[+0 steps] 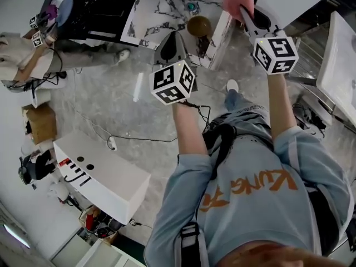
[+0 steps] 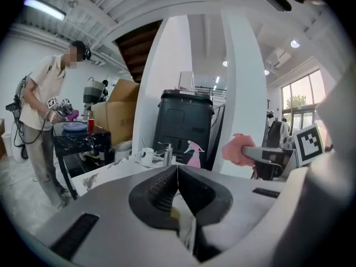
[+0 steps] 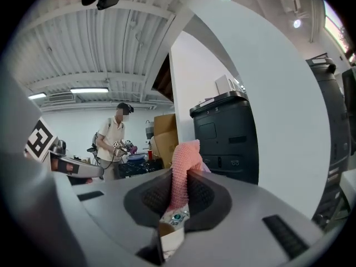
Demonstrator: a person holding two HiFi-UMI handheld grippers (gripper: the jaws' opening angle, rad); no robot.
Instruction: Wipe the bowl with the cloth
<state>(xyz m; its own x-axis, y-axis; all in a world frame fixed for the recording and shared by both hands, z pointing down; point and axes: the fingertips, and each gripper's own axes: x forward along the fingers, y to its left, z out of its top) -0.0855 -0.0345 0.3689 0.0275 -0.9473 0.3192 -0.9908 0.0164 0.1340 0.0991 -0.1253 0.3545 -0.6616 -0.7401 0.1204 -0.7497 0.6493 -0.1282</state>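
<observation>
Now, right gripper point(image 3: 179, 196) tight on pink cloth point(image 3: 182, 163), left gripper point(image 2: 178, 177) closed and empty, brown bowl point(image 1: 199, 25) on marble table point(image 1: 161, 7) beyond.

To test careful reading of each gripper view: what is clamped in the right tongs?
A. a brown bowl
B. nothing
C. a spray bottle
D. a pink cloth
D: in the right gripper view, the pink cloth stands pinched between the jaws of the right tongs.
</observation>
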